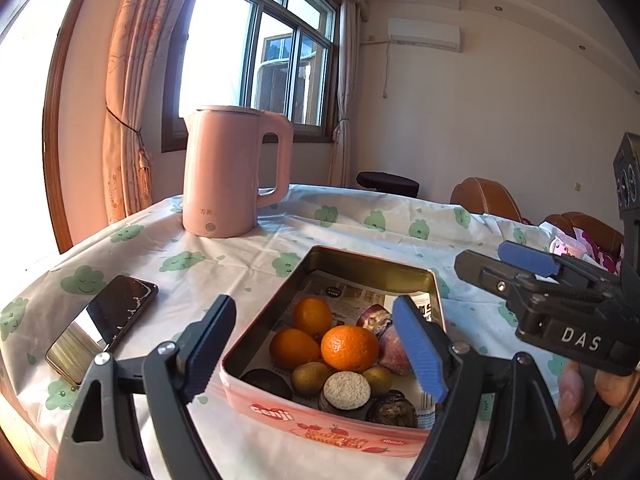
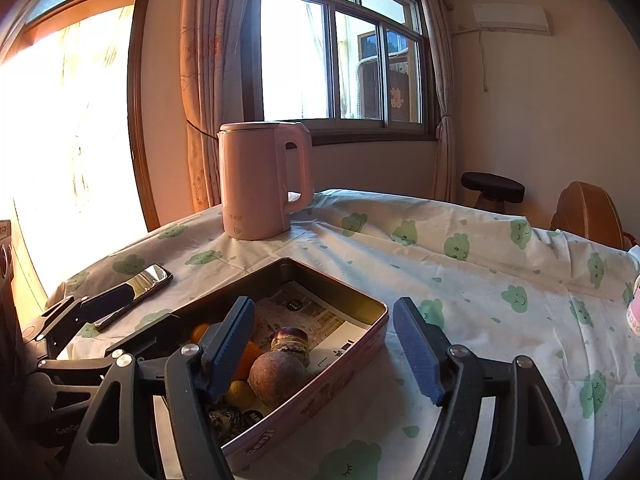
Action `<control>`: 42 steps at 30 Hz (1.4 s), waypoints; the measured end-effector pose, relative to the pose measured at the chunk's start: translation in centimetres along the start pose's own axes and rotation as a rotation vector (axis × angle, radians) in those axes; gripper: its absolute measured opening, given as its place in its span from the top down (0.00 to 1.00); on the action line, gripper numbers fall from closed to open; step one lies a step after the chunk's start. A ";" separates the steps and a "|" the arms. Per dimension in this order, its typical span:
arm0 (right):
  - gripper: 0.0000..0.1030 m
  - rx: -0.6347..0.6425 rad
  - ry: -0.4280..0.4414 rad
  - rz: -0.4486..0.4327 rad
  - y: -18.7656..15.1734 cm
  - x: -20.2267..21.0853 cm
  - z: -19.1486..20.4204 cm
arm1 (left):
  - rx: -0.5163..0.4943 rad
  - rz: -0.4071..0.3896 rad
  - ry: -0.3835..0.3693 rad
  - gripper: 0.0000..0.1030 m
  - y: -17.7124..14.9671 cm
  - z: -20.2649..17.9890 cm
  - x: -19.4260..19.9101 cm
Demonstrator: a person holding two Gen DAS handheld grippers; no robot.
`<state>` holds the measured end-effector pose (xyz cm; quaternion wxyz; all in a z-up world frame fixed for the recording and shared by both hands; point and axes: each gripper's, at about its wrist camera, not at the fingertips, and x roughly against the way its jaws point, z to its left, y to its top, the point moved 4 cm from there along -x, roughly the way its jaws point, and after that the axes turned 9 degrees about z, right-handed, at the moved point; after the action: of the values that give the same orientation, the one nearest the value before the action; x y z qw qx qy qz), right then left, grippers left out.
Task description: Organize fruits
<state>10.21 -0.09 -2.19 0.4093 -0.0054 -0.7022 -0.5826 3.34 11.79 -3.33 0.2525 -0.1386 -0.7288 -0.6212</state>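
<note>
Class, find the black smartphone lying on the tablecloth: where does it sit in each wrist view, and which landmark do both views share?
Left wrist view: black smartphone at lower left, left of the pink metal tin.
Right wrist view: smartphone at centre left, partly behind the left gripper.
Shared landmark: pink electric kettle behind the tin.

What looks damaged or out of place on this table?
The phone lying left of the fruit tin has a cracked screen, with white fracture lines near its far end. Nothing has spilled; the fruit sits inside the tin.
</note>
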 end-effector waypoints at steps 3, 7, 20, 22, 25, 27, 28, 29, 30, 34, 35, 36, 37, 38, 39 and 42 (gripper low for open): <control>0.29 -0.004 -0.005 -0.009 -0.2 0.8 -0.4 | -0.004 -0.001 -0.003 0.19 0.0 -0.4 0.1; 0.29 -0.007 -0.011 -0.014 -0.4 1.3 -0.8 | -0.012 -0.005 -0.002 0.17 0.1 -0.7 0.3; 0.29 -0.019 -0.023 -0.036 -0.4 2.8 -1.5 | -0.026 -0.014 -0.003 0.16 0.3 -1.5 0.8; 0.29 -0.022 -0.024 -0.038 -0.4 2.9 -1.6 | -0.027 -0.014 -0.003 0.16 0.3 -1.5 0.9; 0.29 -0.026 -0.024 -0.040 -0.5 3.0 -1.6 | -0.027 -0.013 -0.003 0.15 0.3 -1.6 0.9; 0.29 -0.027 -0.024 -0.041 -0.5 3.1 -1.6 | -0.027 -0.015 -0.001 0.12 0.3 -1.6 0.9; 0.29 -0.028 -0.025 -0.041 -0.5 3.1 -1.6 | -0.026 -0.016 0.000 0.11 0.3 -1.6 1.0; 0.29 -0.030 -0.025 -0.042 -0.5 3.1 -1.7 | -0.027 -0.016 0.001 0.11 0.3 -1.6 1.0; 0.29 -0.033 -0.026 -0.043 -0.5 3.1 -1.8 | -0.027 -0.016 0.000 0.11 0.3 -1.6 1.0; 0.29 -0.040 -0.028 -0.047 -0.6 3.3 -2.1 | -0.031 -0.014 -0.003 0.09 0.2 -1.8 1.0; 0.29 -0.041 -0.030 -0.048 -0.6 3.3 -2.2 | -0.032 -0.014 -0.001 0.06 0.2 -1.8 1.1; 0.29 -0.043 -0.030 -0.049 -0.6 3.4 -2.3 | -0.034 -0.016 0.002 0.04 0.2 -1.9 1.1; 0.29 -0.044 -0.031 -0.050 -0.6 3.4 -2.3 | -0.035 -0.019 0.005 0.03 0.3 -2.0 1.1; 0.29 -0.045 -0.032 -0.051 -0.6 3.5 -2.4 | -0.036 -0.022 0.006 0.03 0.3 -2.0 1.2; 0.29 -0.046 -0.033 -0.053 -0.7 3.6 -2.4 | -0.037 -0.023 0.006 0.02 0.3 -2.1 1.2; 0.29 -0.049 -0.038 -0.059 -0.7 3.8 -2.7 | -0.040 -0.031 0.010 0.00 0.4 -2.2 1.4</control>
<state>8.83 -4.29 -0.59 0.3783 -0.0060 -0.6952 -0.6112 2.78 9.51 -2.00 0.2433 -0.1291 -0.7170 -0.6403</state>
